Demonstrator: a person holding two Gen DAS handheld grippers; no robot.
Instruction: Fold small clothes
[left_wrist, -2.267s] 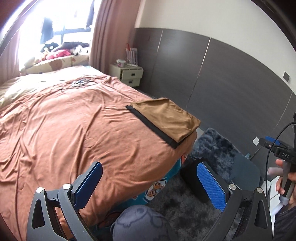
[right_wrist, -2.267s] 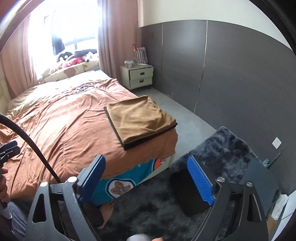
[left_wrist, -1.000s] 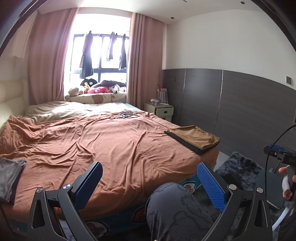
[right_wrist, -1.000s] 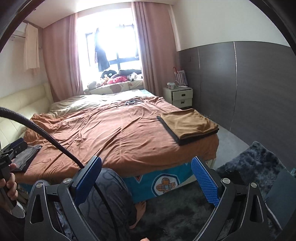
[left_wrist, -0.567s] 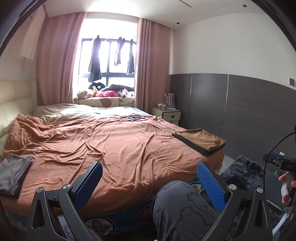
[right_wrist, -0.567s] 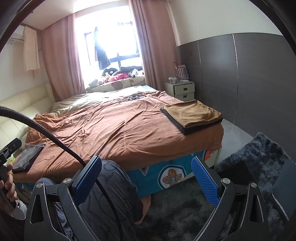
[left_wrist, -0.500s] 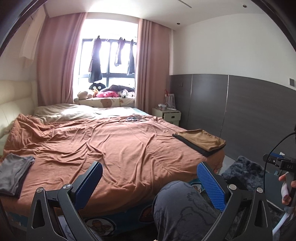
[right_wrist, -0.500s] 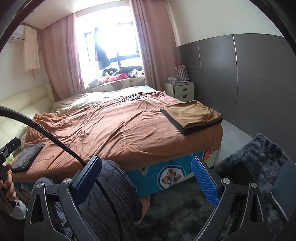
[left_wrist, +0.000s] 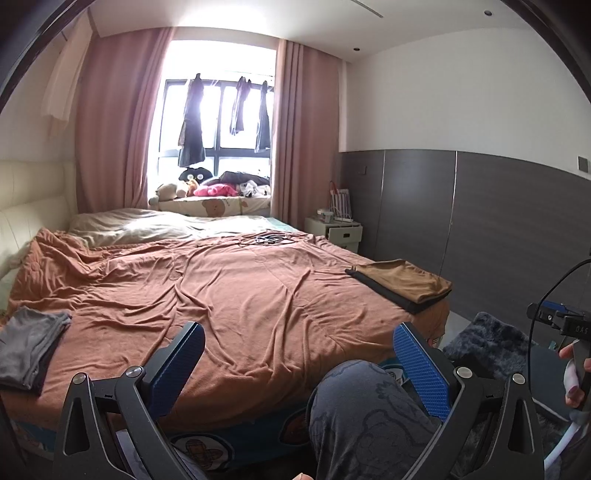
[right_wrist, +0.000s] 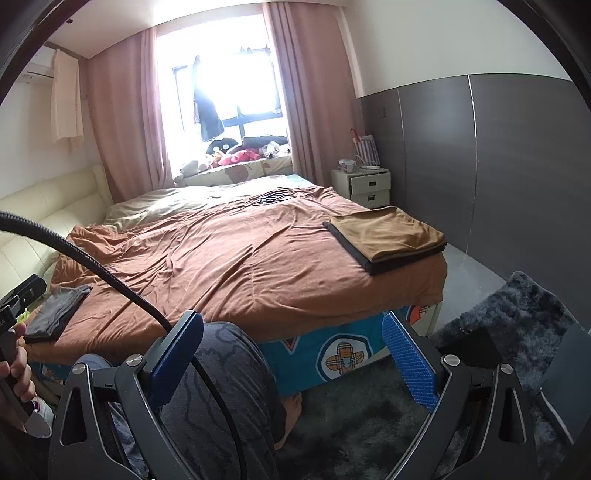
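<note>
Nearest you, both grippers hang over your knee (left_wrist: 369, 413) at the foot of the bed (left_wrist: 229, 295), left gripper (left_wrist: 299, 363) and right gripper (right_wrist: 291, 354) each with jaws wide apart and empty. Farther on, grey clothes (left_wrist: 27, 345) lie folded at the bed's left edge. A tan stack (left_wrist: 402, 282) sits on the right corner. Beyond are a nightstand (right_wrist: 364, 182) and window (left_wrist: 218, 147).

Bed (left_wrist: 258, 295) with folded clothes (left_wrist: 402, 284)
</note>
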